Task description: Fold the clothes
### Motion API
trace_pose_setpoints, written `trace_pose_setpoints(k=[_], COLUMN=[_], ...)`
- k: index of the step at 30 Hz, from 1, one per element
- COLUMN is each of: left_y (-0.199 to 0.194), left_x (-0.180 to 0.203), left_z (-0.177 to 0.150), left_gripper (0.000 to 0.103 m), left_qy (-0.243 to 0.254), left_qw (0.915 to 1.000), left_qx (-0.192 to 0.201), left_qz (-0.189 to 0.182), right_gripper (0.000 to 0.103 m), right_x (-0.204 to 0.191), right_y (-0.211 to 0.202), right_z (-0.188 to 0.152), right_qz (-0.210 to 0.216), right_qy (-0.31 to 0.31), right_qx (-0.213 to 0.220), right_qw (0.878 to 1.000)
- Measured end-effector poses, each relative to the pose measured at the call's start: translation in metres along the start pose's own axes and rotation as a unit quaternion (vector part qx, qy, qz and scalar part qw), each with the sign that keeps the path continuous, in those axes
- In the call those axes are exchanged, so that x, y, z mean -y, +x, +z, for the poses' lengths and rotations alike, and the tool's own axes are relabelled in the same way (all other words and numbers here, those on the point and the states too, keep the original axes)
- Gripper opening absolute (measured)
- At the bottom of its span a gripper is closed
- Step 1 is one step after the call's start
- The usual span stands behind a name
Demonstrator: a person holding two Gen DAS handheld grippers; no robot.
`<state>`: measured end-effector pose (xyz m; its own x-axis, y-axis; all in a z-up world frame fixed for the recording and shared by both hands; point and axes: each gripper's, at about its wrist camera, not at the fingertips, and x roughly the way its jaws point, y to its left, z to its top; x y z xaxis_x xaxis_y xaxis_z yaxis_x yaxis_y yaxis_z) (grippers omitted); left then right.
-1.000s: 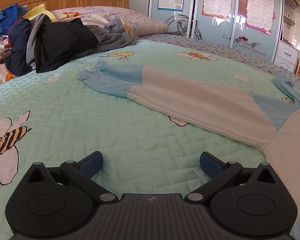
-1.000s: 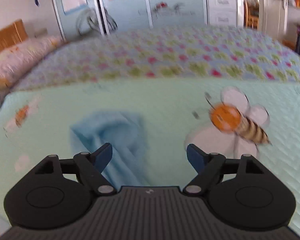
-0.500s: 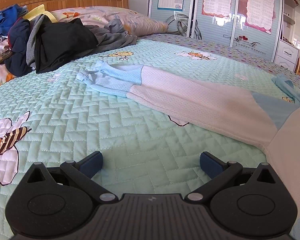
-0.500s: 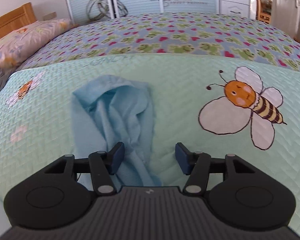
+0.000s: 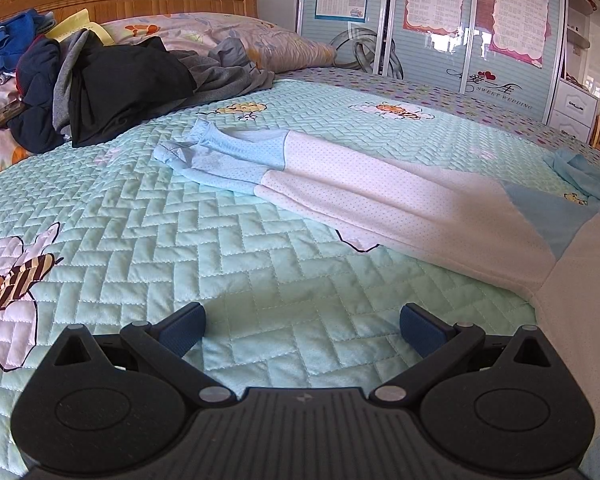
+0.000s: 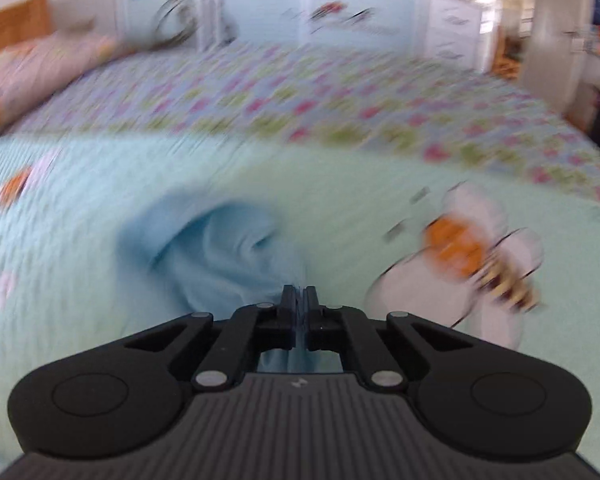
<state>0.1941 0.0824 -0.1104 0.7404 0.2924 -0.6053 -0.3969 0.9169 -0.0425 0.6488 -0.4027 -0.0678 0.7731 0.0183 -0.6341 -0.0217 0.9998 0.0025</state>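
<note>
While the right tongs clamp the blue cuff and the left tongs hover wide and empty, the blue-and-white garment lies unfolded on the bed, no fold yet made.

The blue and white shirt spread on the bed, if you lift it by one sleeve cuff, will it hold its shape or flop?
Probably flop: the blue and white shirt lies flat and thin on the quilt, and its far cuff is already bunched. It looks light, a thin dotted knit. The sleeve pinched in the right gripper folds softly, so expect the rest to trail behind.
</note>
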Motion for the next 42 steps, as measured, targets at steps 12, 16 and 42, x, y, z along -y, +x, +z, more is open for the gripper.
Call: trace_pose_setpoints(k=[12, 16, 42], left_y=[0.002, 0.002, 0.001], left_x=[0.002, 0.002, 0.004], left_z=[0.001, 0.001, 0.000], left_gripper=[0.103, 0.103, 0.103], left_qy=[0.001, 0.003, 0.005], left_qw=[1.0000, 1.0000, 1.0000], left_qx=[0.000, -0.001, 0.001], left_qz=[0.000, 0.002, 0.002], right_gripper=[0.030, 0.077, 0.071], right_x=[0.036, 0.021, 0.000], right_y=[-0.002, 0.005, -0.027], right_z=[-0.019, -0.022, -0.028], right_qz=[0.053, 0.034, 0.059], right_qy=[0.067, 0.054, 0.022], right_qx=[-0.026, -0.013, -0.011], right_qw=[0.996, 0.998, 0.998])
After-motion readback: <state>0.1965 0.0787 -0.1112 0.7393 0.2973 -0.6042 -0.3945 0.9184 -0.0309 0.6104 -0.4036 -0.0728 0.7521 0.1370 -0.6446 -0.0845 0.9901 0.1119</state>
